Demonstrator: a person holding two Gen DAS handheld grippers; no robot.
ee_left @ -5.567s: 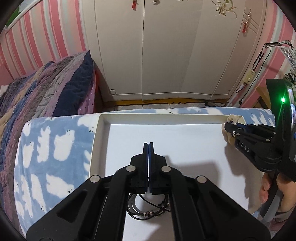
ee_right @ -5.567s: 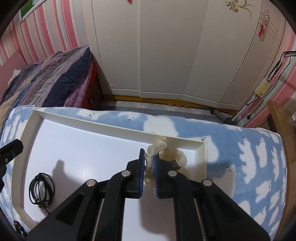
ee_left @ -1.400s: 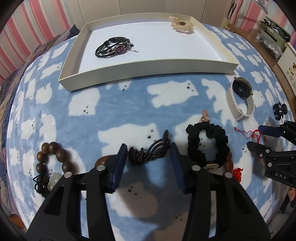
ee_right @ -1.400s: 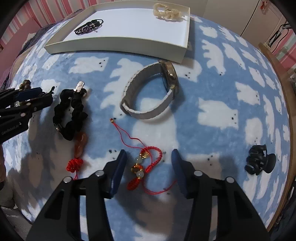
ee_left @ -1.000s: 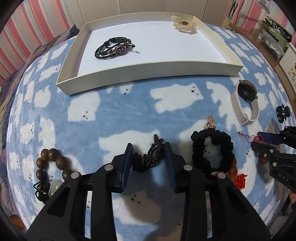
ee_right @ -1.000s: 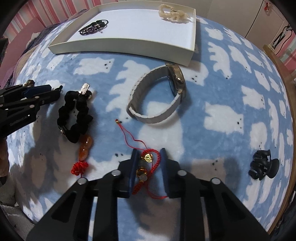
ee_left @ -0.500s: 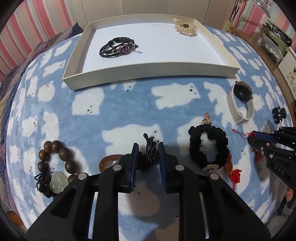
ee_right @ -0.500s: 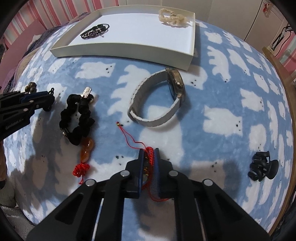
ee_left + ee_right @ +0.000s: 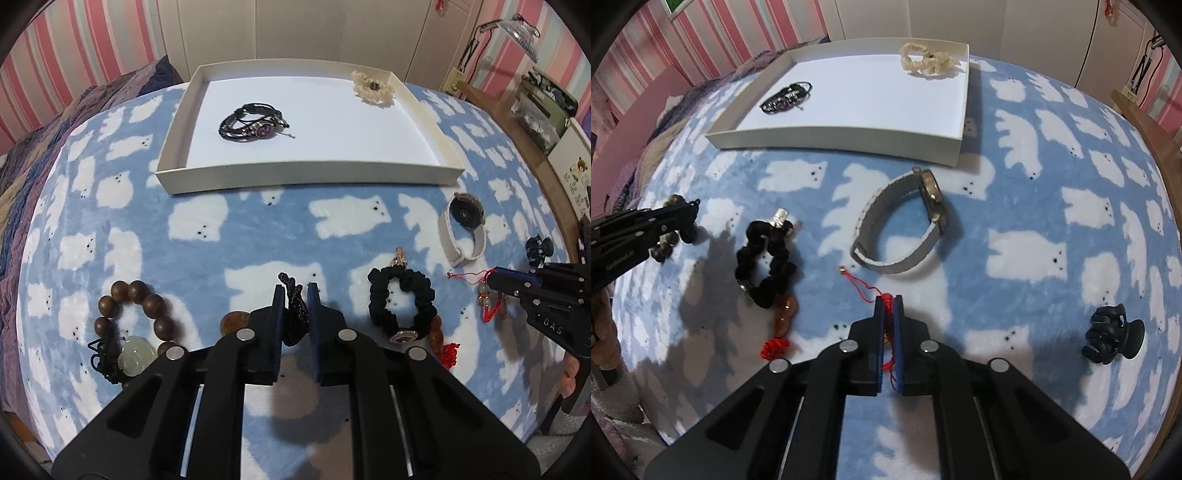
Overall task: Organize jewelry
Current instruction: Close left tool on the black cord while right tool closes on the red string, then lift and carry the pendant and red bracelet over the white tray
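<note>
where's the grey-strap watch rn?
The watch lies on the blanket, centre of the right wrist view, between the white tray and the right gripper.

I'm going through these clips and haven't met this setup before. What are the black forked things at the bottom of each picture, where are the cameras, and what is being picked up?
There is no robot. A person holds a hand-held gripper in each hand, and each carries a fisheye camera looking along its two fingers, so the black forks are the tools themselves.

In the left wrist view, the left hand-held gripper is closing its jaws on a dark braided cord bracelet. In the right wrist view, the right hand-held gripper is shut on a red string bracelet.

Both work over a blue blanket with white bears. On it lie a wooden bead bracelet, a black scrunchie bracelet, a wristwatch and a black hair claw. A white tray behind already holds a black cord bracelet and a cream bead bracelet.
</note>
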